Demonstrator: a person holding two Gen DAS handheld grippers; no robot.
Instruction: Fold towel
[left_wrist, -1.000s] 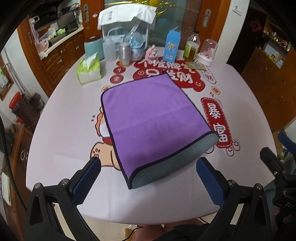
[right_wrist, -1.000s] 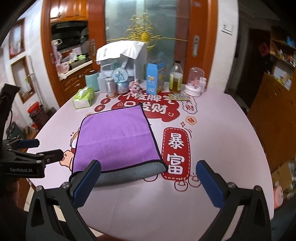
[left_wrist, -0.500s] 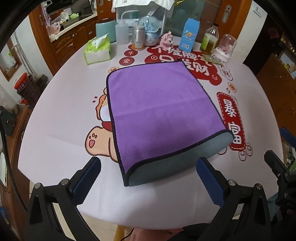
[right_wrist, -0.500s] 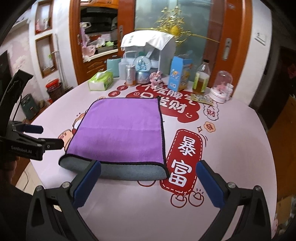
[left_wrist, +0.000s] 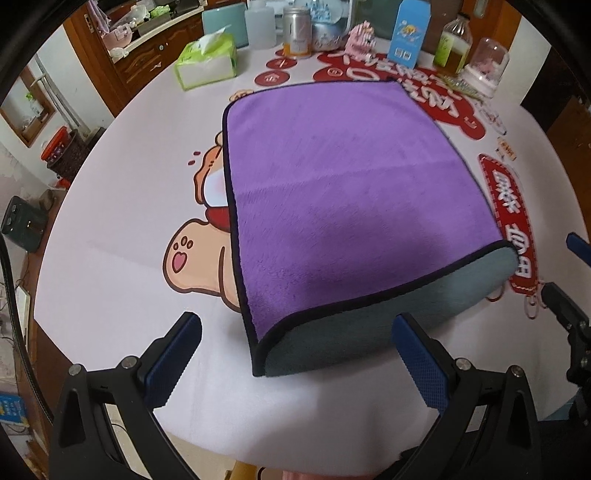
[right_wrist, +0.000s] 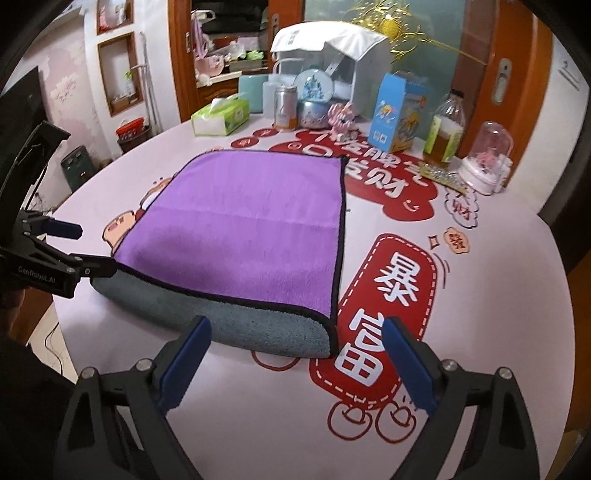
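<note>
Towel (left_wrist: 343, 206) lies mid-frame on the table (left_wrist: 110, 288), folded once, purple over grey, fold edge nearest me. Left gripper (left_wrist: 295, 354) and right gripper (right_wrist: 295, 354) both spread wide, empty, at its near corners. Second fold likely left.

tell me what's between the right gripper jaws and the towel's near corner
Nothing: only bare tablecloth separates the right gripper from the towel, shown in the right wrist view.
</note>
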